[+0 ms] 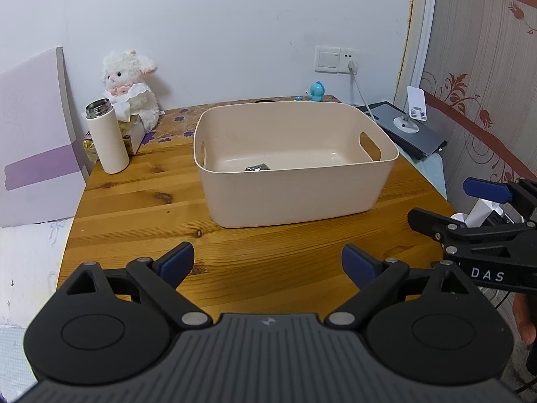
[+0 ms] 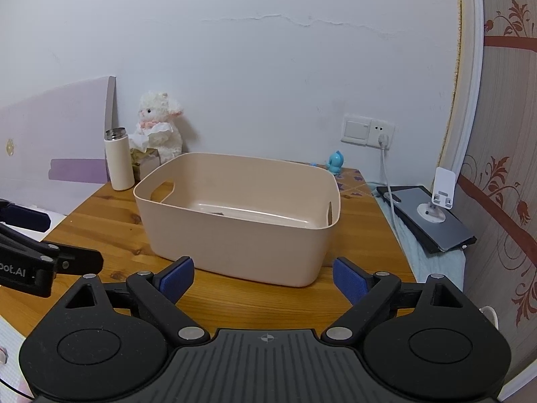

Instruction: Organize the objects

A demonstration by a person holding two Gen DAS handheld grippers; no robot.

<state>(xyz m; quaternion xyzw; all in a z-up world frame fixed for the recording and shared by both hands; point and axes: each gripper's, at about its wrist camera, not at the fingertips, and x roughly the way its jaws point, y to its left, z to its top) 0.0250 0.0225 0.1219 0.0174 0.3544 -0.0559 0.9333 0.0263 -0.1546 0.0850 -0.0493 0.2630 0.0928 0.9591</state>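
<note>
A beige plastic basket [image 1: 295, 198] with cut-out handles stands in the middle of the wooden table [image 1: 141, 201]; it also shows in the right wrist view [image 2: 241, 248]. A small dark silvery object [image 1: 257, 168] lies on its floor. My left gripper [image 1: 268, 262] is open and empty, hovering over the table's near edge in front of the basket. My right gripper [image 2: 263, 277] is open and empty, just in front of the basket's near wall. The right gripper also shows at the right edge of the left wrist view [image 1: 449, 205].
A white thermos [image 1: 106, 136], a tissue box [image 1: 134, 131] and a plush lamb [image 1: 131, 84] stand at the table's back left. A small blue figurine [image 1: 315, 91] sits at the back. A dark tablet [image 1: 406, 127] with a white phone stand [image 1: 414, 110] lies to the right.
</note>
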